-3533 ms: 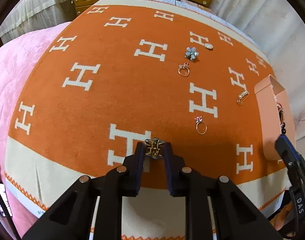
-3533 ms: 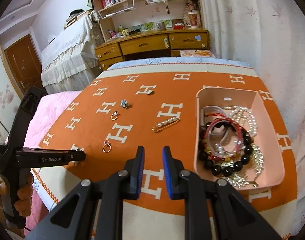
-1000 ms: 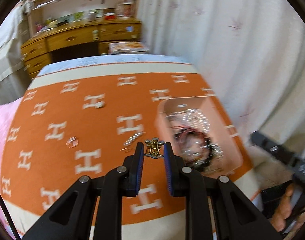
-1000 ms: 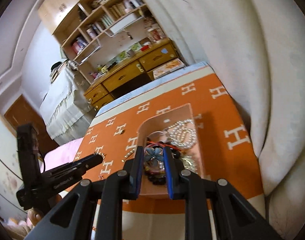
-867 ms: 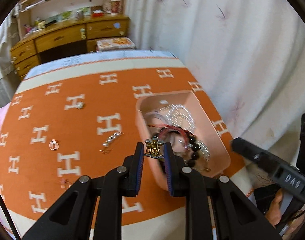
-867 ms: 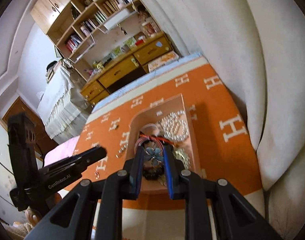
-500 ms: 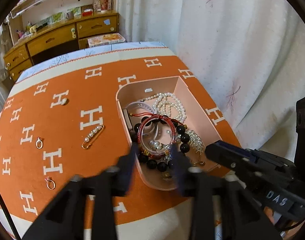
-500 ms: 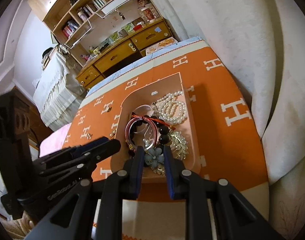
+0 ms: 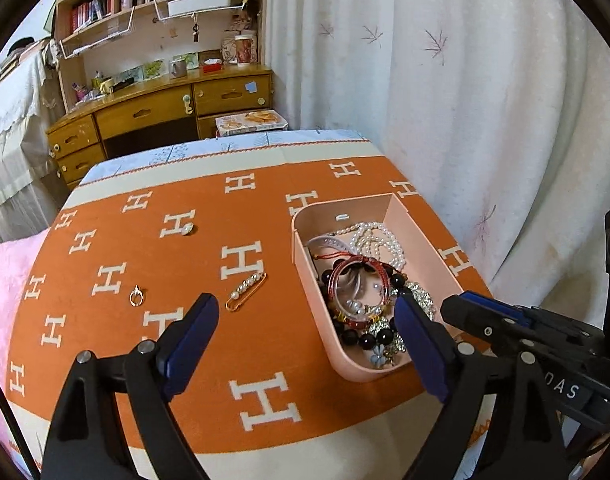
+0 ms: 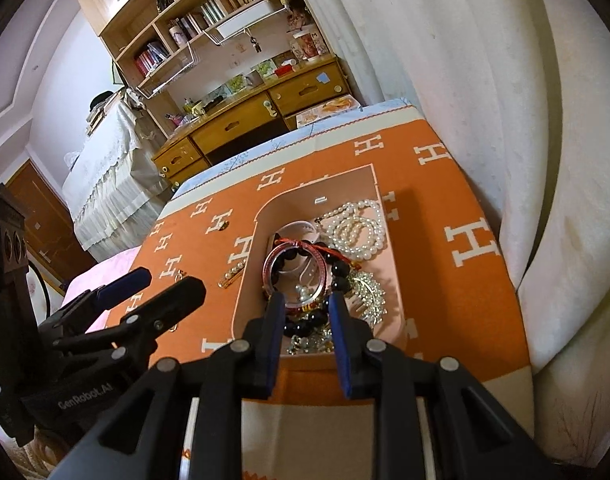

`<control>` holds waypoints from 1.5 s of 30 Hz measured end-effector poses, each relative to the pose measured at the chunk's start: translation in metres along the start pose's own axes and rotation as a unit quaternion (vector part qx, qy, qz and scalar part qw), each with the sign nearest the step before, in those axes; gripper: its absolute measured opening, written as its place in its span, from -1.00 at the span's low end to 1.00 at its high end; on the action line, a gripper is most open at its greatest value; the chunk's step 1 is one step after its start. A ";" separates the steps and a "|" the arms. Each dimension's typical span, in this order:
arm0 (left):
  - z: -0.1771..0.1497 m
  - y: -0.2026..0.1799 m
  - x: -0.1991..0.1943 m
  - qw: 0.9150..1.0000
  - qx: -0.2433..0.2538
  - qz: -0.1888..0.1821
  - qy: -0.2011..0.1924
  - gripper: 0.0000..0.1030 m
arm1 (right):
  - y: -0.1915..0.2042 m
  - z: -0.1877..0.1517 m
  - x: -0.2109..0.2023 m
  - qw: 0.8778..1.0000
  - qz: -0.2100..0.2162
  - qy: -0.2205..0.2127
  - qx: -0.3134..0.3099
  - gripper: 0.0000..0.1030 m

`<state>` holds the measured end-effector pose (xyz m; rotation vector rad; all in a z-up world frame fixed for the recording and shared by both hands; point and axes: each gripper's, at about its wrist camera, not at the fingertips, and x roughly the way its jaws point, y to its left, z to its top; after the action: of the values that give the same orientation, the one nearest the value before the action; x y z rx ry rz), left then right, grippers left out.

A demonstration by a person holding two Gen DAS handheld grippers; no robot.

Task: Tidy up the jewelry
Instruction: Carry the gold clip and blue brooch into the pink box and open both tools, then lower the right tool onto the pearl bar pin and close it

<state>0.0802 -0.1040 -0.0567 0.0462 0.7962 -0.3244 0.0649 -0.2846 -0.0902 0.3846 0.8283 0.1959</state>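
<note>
A ring (image 9: 136,296) and a pearl pin (image 9: 246,291) lie on the orange blanket (image 9: 265,360), ahead-left of the left tongs (image 9: 305,320), the nearer pair. These have just been opening and stand wide, empty. The right tongs (image 10: 307,304), slightly apart and empty, hang over the pink tray (image 9: 301,240) of jewelry; the pin's length slants up-right toward it.

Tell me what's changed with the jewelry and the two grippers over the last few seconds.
The left gripper carried the gold charm from the blanket to the pink tray; its jaws have just been opening, nothing between them. The right gripper brought the blue flower over; it now lies in the tray too. The pearl pin and a ring stayed put.
</note>
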 end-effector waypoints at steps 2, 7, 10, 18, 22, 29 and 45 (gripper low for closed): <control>-0.002 0.003 0.000 1.000 -0.002 -0.001 0.005 0.71 | 0.002 -0.002 0.000 1.000 -0.001 0.002 0.000 -0.55; -0.008 0.008 -0.002 1.000 -0.003 0.002 0.005 0.71 | 0.008 -0.005 0.000 1.000 -0.005 0.007 -0.007 -0.55; -0.009 0.011 -0.005 1.000 -0.001 0.007 0.001 0.71 | 0.015 -0.005 0.000 1.000 -0.006 0.008 -0.015 -0.55; -0.010 0.024 -0.007 1.000 -0.012 0.012 0.004 0.71 | 0.031 -0.006 0.000 0.999 -0.008 0.013 -0.034 -0.55; -0.012 0.033 -0.007 1.000 -0.015 0.018 0.004 0.71 | 0.039 -0.004 0.002 0.999 -0.008 0.015 -0.044 -0.55; -0.010 0.056 -0.010 0.999 -0.017 0.037 0.006 0.71 | 0.065 -0.002 0.011 0.996 -0.012 0.025 -0.086 -0.55; 0.019 0.169 0.009 0.994 -0.043 0.060 0.080 0.71 | 0.103 0.061 0.083 0.982 0.068 0.170 -0.034 -0.55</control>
<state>0.1506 0.0508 -0.0635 0.0403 0.9621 -0.1737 0.1637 -0.1802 -0.0670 0.3476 1.1297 0.4244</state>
